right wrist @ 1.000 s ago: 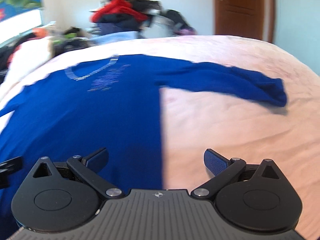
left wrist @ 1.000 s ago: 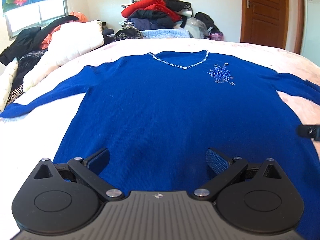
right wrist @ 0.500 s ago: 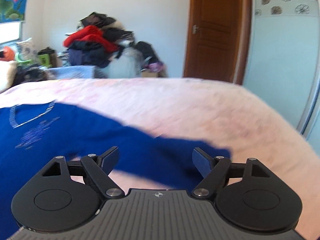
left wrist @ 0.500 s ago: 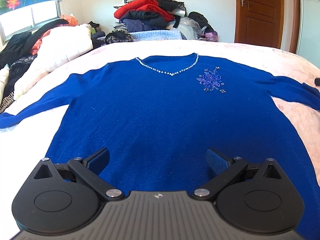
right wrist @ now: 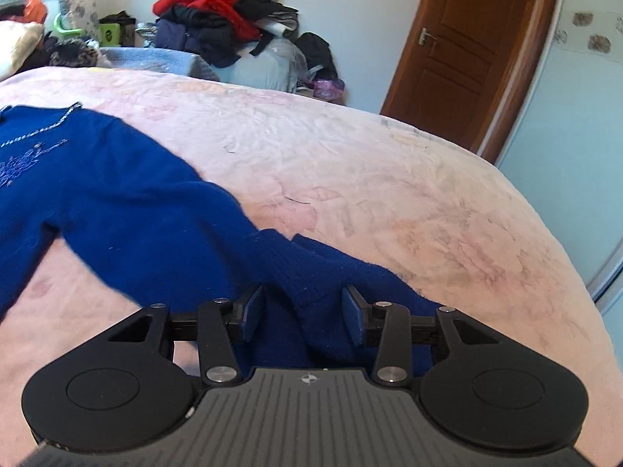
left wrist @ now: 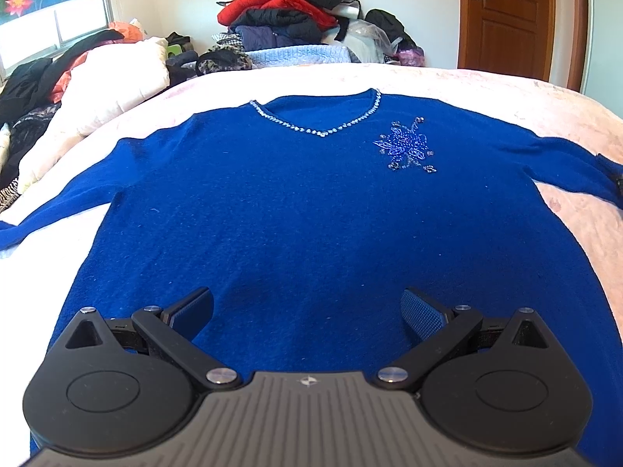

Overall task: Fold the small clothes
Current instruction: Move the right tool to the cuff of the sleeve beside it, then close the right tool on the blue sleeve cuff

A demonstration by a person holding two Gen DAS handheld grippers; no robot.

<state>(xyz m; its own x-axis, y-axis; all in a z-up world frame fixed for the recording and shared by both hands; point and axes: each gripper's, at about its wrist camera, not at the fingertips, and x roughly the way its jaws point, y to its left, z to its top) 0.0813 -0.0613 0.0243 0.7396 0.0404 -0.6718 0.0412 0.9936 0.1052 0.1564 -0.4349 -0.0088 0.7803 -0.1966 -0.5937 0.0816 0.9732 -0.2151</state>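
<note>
- Two grippers are in your hands, and one blue sweater [left wrist: 311, 202] lies spread front-up on the pink bedspread [left wrist: 506, 89], its V-neck pointing away from you.
- Far left in the left wrist view, a cream quilt [left wrist: 113, 85] and dark clothes sit bunched along the bed's edge under the window [left wrist: 58, 23].
- Your sweater's left-hand sleeve [left wrist: 58, 202] runs out flat toward that edge of the view.
- Your left gripper [left wrist: 307, 311] hovers over the lower body of the sweater with its jaws spread wide — nothing sits between the blue pads, and whether they touch the knit you cannot tell.
- Beaded trim lines the neckline [left wrist: 315, 128], and a beaded flower [left wrist: 407, 146] sits just right of it on the chest.
- Behind the bed, a heap of clothes [left wrist: 280, 15] with a red garment on top stands against the wall; a brown door [left wrist: 506, 19] is further right.
- The other sleeve [right wrist: 163, 210] stretches to the right across the bedspread, and its ribbed cuff [right wrist: 307, 272] is rumpled, with a raised fold.
- Your right gripper [right wrist: 303, 311] is down at that cuff, jaws partly closed with the raised fold between the pads — a gap shows on each side, so it is not clamped.
- At the right border of the left wrist view, a dark bit of that gripper shows at the sleeve end.
</note>
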